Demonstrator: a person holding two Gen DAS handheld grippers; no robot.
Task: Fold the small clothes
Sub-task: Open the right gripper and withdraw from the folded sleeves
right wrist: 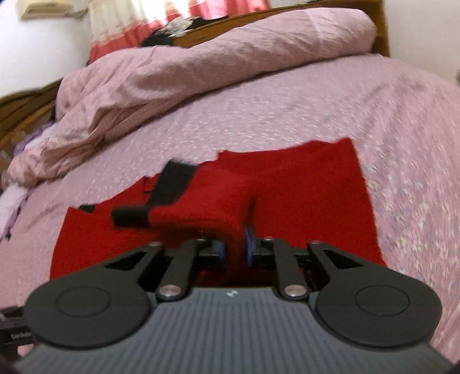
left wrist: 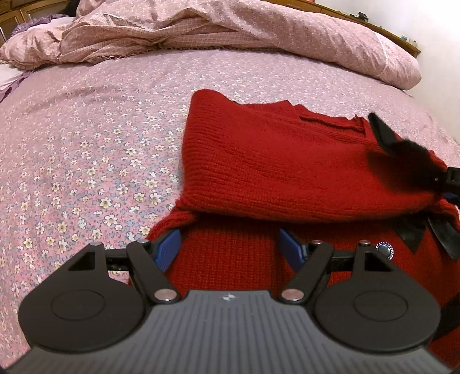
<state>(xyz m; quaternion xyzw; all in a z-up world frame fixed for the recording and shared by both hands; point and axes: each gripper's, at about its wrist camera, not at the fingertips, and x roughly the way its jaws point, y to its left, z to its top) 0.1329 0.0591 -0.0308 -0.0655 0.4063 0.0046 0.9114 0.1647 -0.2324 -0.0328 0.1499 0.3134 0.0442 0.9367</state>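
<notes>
A small red knit sweater with black trim lies on the bed, its far part folded over the near part. My left gripper is open, its blue pads low over the sweater's near left edge. My right gripper is shut on a raised fold of the red sweater, pinched between its blue pads. A black trimmed piece sticks up on the left in the blurred right wrist view. The right gripper also shows as a dark blur in the left wrist view.
The bed has a pink flowered sheet. A rumpled pink quilt lies along the far side, with a wooden headboard and wall behind. A silver button sits on the sweater near the left gripper.
</notes>
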